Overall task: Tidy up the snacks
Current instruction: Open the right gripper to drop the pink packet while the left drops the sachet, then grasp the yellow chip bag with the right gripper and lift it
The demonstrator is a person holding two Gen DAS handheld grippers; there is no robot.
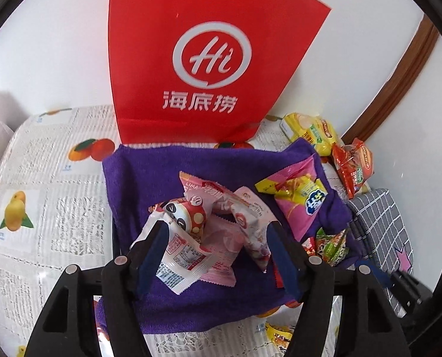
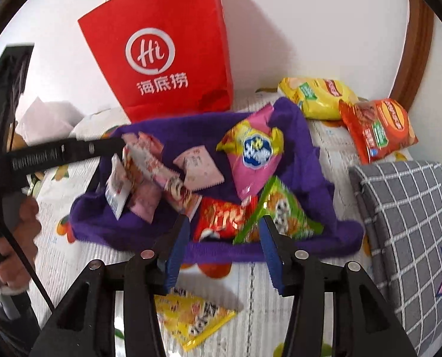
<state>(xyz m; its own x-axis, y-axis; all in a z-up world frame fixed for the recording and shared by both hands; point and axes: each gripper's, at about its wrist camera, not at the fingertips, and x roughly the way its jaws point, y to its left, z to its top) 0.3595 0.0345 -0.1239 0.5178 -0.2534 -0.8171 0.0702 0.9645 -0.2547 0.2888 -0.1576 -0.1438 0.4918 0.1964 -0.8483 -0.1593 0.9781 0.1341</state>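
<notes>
A purple towel (image 1: 161, 172) (image 2: 295, 136) lies on the table with snack packets on it. In the left wrist view, my left gripper (image 1: 218, 238) is open over a heap of pink and white packets (image 1: 221, 232) and a red panda-face packet (image 1: 188, 211). A pink and yellow bag (image 1: 298, 199) (image 2: 253, 154) lies to the right. In the right wrist view, my right gripper (image 2: 223, 232) is open just above a red packet (image 2: 221, 217) and a green packet (image 2: 283, 211) at the towel's near edge. The left gripper's arm (image 2: 57, 154) reaches in from the left.
A red paper bag (image 1: 197, 53) (image 2: 161, 47) stands behind the towel against the wall. Yellow (image 2: 316, 95) and orange (image 2: 378, 128) chip bags lie at the back right. A grey checked cushion (image 2: 411, 226) is on the right. A yellow packet (image 2: 194, 315) lies near the front.
</notes>
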